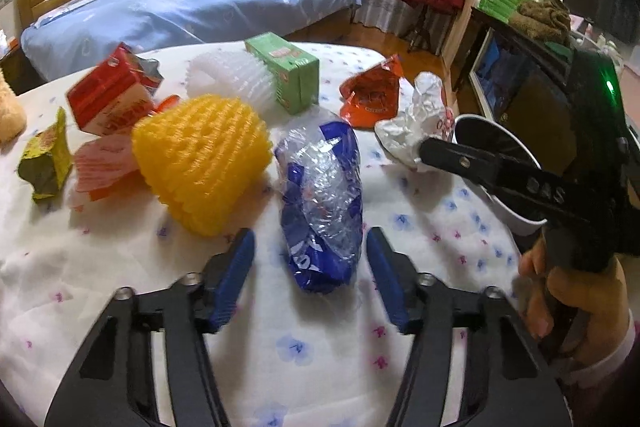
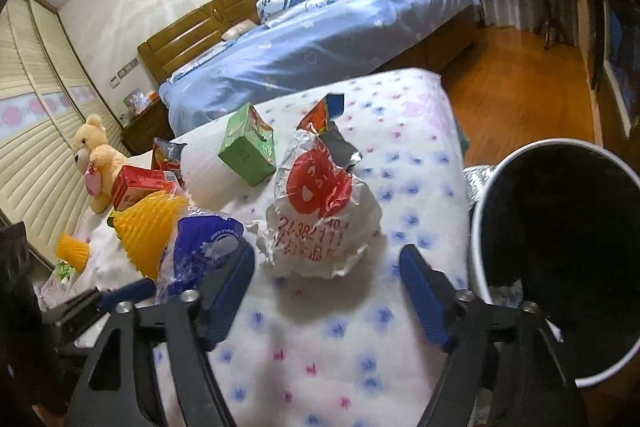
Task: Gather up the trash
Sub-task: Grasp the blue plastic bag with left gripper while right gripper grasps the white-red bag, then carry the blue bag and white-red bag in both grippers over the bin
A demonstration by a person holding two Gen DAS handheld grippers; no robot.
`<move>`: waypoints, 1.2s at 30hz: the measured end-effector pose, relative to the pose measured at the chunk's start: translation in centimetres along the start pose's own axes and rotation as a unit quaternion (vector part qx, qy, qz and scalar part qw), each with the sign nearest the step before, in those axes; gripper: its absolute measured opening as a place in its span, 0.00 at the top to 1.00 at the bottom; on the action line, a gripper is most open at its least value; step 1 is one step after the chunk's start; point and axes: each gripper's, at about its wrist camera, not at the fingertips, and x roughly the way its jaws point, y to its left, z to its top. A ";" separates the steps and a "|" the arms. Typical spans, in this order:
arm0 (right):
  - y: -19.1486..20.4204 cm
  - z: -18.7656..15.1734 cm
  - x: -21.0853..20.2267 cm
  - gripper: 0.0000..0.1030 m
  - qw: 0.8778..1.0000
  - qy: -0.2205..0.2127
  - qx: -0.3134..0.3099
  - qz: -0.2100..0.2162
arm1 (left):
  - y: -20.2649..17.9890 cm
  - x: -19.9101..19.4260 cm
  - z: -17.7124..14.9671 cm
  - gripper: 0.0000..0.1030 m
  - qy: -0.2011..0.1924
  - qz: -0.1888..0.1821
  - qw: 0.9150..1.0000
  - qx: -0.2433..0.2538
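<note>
Trash lies on a table under a white flowered cloth [image 1: 304,351]. My left gripper [image 1: 310,269] is open, its blue pads on either side of the near end of a crumpled clear and blue plastic bag [image 1: 320,195] without touching it. My right gripper [image 2: 328,287] is open just short of a crumpled white wrapper with red print [image 2: 316,215], which also shows in the left wrist view as the white wrapper [image 1: 416,123]. A black bin with a white wall [image 2: 480,227] stands at the table's right edge. One of the right gripper's fingers [image 1: 460,159] crosses in front of the bin [image 1: 520,223].
Further trash lies on the cloth: a yellow foam net [image 1: 200,159], a green carton [image 1: 288,67], a red carton [image 1: 108,99], an orange wrapper [image 1: 372,95], a white foam net [image 1: 232,75]. A teddy bear [image 2: 96,163] sits at the left. A bed [image 1: 180,11] stands behind.
</note>
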 end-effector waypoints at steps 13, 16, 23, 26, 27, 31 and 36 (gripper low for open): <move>0.9 -0.8 -1.3 0.79 1.000 -0.003 -0.019 -0.002 | -0.5 -0.4 -0.6 0.74 -0.004 -0.027 1.000 0.002; 0.6 -1.6 -2.7 0.79 1.000 -0.009 -0.012 0.000 | -0.9 -0.6 -0.6 0.74 -0.004 -0.035 0.999 0.005; -0.9 -3.2 -5.9 0.79 1.000 -0.021 0.005 -0.017 | -2.9 -0.9 -0.4 0.74 -0.006 -0.054 0.998 0.022; -1.7 -3.7 -7.1 0.79 0.999 -0.028 0.012 -0.025 | -3.9 -0.8 -0.2 0.74 -0.007 -0.061 0.998 0.032; -2.0 -3.9 -7.5 0.79 0.999 -0.031 0.016 -0.027 | -4.3 -0.8 -0.1 0.74 -0.007 -0.062 0.997 0.035; -3.0 -4.2 -8.8 0.79 0.998 -0.039 0.026 -0.038 | -5.6 -0.5 0.3 0.74 -0.005 -0.072 0.996 0.046; -4.2 -4.7 -10.0 0.79 0.997 -0.047 0.038 -0.051 | -7.2 -0.5 0.7 0.74 -0.007 -0.078 0.995 0.061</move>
